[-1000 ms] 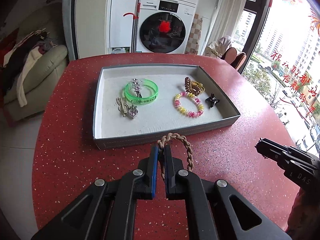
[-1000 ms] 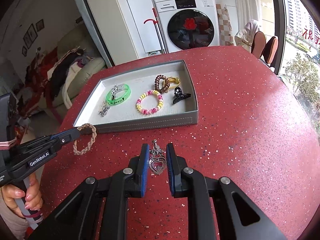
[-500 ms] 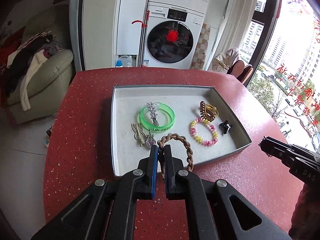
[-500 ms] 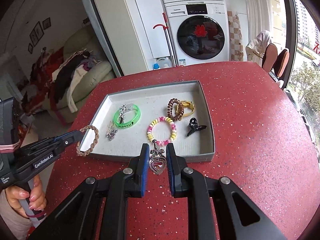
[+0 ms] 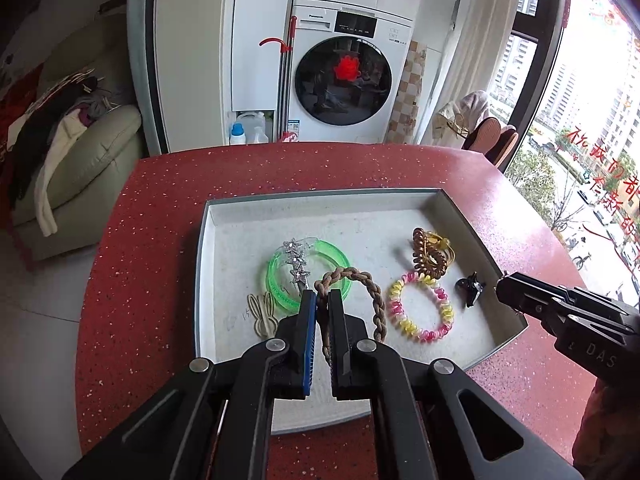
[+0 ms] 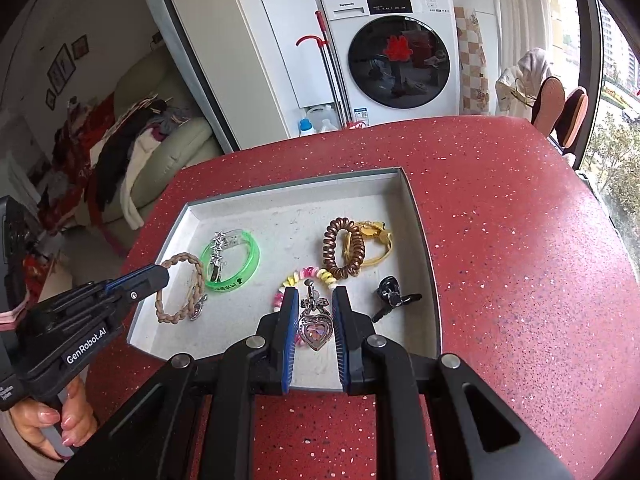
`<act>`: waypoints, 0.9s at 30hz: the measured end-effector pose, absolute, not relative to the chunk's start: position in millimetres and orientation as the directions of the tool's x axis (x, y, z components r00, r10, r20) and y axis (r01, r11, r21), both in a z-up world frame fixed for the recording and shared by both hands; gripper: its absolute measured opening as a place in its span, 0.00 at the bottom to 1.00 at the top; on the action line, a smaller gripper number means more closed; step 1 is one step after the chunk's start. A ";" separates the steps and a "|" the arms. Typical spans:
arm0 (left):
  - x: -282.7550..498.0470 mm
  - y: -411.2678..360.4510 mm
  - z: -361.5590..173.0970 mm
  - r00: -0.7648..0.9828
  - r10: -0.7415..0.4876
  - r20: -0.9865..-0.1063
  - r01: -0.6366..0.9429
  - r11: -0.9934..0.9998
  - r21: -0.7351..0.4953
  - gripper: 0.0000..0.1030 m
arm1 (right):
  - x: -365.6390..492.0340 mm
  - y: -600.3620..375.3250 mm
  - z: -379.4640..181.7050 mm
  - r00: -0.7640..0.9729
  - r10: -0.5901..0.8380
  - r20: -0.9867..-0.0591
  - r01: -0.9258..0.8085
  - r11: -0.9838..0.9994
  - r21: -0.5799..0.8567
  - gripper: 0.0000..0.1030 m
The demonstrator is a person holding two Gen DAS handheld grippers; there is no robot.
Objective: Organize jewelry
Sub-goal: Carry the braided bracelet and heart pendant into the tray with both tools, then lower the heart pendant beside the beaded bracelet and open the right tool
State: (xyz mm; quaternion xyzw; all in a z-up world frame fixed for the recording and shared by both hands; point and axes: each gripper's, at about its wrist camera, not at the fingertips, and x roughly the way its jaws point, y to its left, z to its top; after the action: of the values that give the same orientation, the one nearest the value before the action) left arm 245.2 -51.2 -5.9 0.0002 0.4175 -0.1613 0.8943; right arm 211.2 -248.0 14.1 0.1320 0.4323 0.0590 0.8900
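My left gripper (image 5: 322, 298) is shut on a brown braided bracelet (image 5: 368, 292) and holds it over the grey tray (image 5: 202, 264), near a green bangle (image 5: 332, 258). In the right wrist view the left gripper (image 6: 162, 274) and the braided bracelet (image 6: 180, 288) hang over the tray's left part. My right gripper (image 6: 314, 294) is shut on a silver heart pendant (image 6: 316, 326) above the tray's (image 6: 424, 248) near edge. It shows at the right of the left wrist view (image 5: 502, 290).
The tray also holds a pink-yellow coil bracelet (image 5: 420, 308), a brown coil hair tie (image 6: 344, 252), a gold piece (image 6: 374, 240), a black claw clip (image 6: 394, 298), a star clip (image 6: 218, 248) and a beige clip (image 5: 262, 312). The red table (image 6: 520, 260) surrounds it.
Both grippers have moved forward from the table in front of the tray to above the tray, each still holding its piece.
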 end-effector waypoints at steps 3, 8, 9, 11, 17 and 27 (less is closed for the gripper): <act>247.3 -58.9 -14.6 0.586 -0.281 -0.760 0.296 0.947 -0.123 0.23 | 214.4 -248.7 6.1 0.609 0.222 -0.762 0.012 0.958 0.288 0.18; 251.7 -66.4 -27.8 0.566 -0.265 -0.780 0.298 0.949 -0.106 0.24 | 219.6 -249.3 -6.3 0.592 0.227 -0.774 0.017 0.956 0.293 0.18; 252.4 -67.2 -30.1 0.564 -0.260 -0.784 0.298 0.949 -0.101 0.24 | 220.7 -249.4 -8.6 0.589 0.226 -0.776 0.019 0.956 0.293 0.18; 253.8 -68.7 -34.7 0.560 -0.249 -0.790 0.297 0.951 -0.088 0.24 | 223.7 -249.6 -12.2 0.583 0.227 -0.780 0.024 0.955 0.296 0.18; 255.4 -71.7 -44.6 0.549 -0.231 -0.803 0.298 0.952 -0.070 0.24 | 228.3 -247.9 -23.6 0.570 0.222 -0.791 0.028 0.957 0.288 0.18; 254.5 -76.4 -58.3 0.539 -0.199 -0.818 0.298 0.954 -0.035 0.24 | 230.4 -246.8 -44.4 0.546 0.212 -0.811 0.046 0.958 0.282 0.18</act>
State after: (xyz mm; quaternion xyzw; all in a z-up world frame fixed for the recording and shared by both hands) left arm 254.5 -76.4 -58.3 0.0541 0.4585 -0.1419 0.8756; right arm 230.4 -246.8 -44.4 0.1362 0.4742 0.0478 0.8685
